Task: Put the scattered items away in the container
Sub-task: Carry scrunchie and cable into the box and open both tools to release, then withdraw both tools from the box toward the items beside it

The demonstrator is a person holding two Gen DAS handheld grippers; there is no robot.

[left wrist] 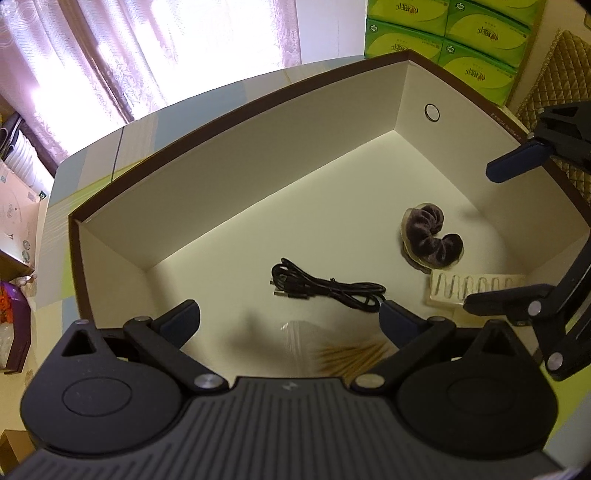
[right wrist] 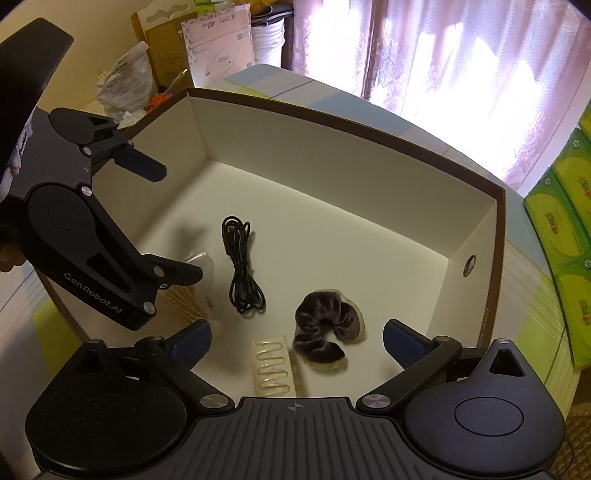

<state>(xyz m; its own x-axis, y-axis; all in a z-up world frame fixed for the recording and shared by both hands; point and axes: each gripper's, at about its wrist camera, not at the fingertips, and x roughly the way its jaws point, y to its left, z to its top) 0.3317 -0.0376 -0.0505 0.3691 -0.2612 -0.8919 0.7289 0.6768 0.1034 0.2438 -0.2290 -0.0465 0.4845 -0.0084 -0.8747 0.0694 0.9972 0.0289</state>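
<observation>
Both grippers over the box, jaws wide, nothing held.

Left gripper (left wrist: 290, 319) and right gripper (right wrist: 295, 341) hang above the open box (right wrist: 332, 129), empty, so my read is the drops are done or nearly so. Already on the box floor: black cable (right wrist: 242, 266) mid-floor, brown scrunchie (right wrist: 325, 332) well apart from it, paper clip card (right wrist: 273, 369) just beside the scrunchie, bag of toothpicks (left wrist: 340, 354) under the left gripper. Nothing loose visible on the surface (left wrist: 88, 162). Green tissue packs (left wrist: 476, 33) stacked behind the box; no obstruction.
</observation>
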